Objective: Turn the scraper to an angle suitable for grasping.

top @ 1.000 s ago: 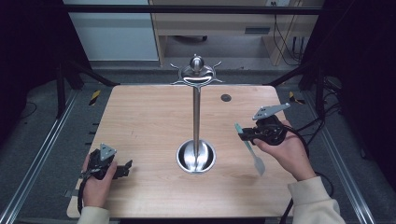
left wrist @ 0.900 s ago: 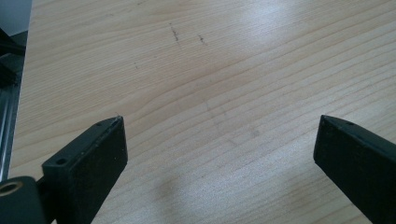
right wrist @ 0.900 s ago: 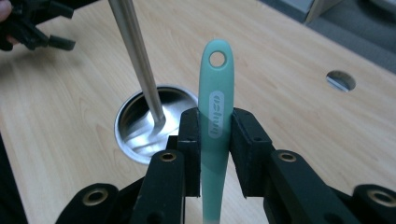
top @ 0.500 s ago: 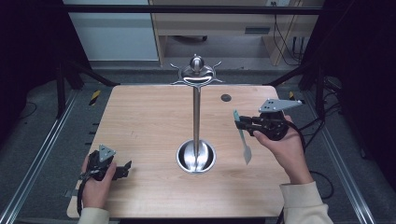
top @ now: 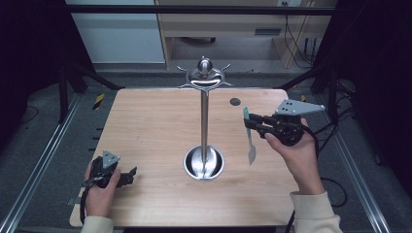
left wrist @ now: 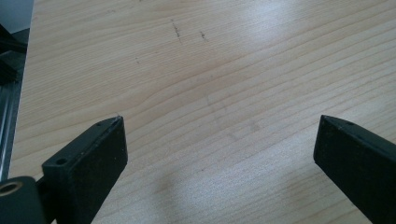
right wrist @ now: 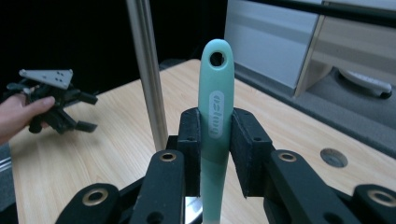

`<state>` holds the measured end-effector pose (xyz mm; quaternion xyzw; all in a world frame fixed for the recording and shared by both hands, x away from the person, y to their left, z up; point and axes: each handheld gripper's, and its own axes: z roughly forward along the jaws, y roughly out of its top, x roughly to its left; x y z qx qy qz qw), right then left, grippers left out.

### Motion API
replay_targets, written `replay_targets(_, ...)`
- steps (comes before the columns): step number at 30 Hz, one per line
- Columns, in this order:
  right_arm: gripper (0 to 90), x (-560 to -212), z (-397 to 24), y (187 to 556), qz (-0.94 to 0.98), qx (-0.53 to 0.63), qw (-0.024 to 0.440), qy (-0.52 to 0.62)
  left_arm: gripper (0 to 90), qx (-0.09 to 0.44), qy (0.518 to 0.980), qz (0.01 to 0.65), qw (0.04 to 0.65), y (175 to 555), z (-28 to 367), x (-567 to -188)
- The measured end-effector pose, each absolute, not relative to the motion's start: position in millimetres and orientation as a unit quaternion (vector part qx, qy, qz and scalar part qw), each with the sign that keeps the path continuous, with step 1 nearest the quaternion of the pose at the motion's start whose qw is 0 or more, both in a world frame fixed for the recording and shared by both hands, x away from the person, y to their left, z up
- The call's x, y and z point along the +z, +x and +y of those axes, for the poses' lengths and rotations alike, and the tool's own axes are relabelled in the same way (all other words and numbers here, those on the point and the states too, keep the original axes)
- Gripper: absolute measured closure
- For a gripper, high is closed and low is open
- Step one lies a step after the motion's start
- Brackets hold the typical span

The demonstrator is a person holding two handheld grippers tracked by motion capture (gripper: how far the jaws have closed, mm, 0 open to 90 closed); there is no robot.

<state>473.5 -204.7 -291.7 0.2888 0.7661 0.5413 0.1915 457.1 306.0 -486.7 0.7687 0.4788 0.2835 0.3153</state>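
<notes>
- Right gripper (top: 255,125) clamped on the mint-green handle of a small utensil (top: 249,138), well right of the chrome stand (top: 204,121); handle hole upward, metal blade hanging below the jaws.
- Seen close in the right gripper view: pads (right wrist: 190,140) pinching the utensil (right wrist: 215,116) around mid-handle, hole (right wrist: 216,59) well clear above them, stand pole (right wrist: 148,70) just behind to the left.
- Left gripper (top: 127,175) parked low on the table (top: 145,126), far left of the stand, jaws apart with nothing but bare wood between them (left wrist: 219,130).
- Likely aim: threading the handle hole onto one of the hooks (top: 222,69) at the stand's crown.
- Risk: narrow flat grip letting the utensil pivot or slide in the pads, so the hole arrives tilted and misses the hook tip.
- Risk: swinging blade or jaw knocking the pole, rocking the unsupported stand on its round base (top: 204,162).
- Risk: early release dropping the utensil onto the base.
</notes>
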Motion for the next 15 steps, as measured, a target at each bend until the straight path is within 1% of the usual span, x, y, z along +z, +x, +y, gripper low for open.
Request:
replay_targets(8,74.4,-275,-207,460,0.742,0.575,0.205,0.277,2.6,0.283,0.770,0.478,0.314,458,305,-487)
replay_targets(15,74.4,-268,-208,454,0.730,0.588,0.212,0.275,2.6,0.284,0.769,0.479,0.315,457,305,-487)
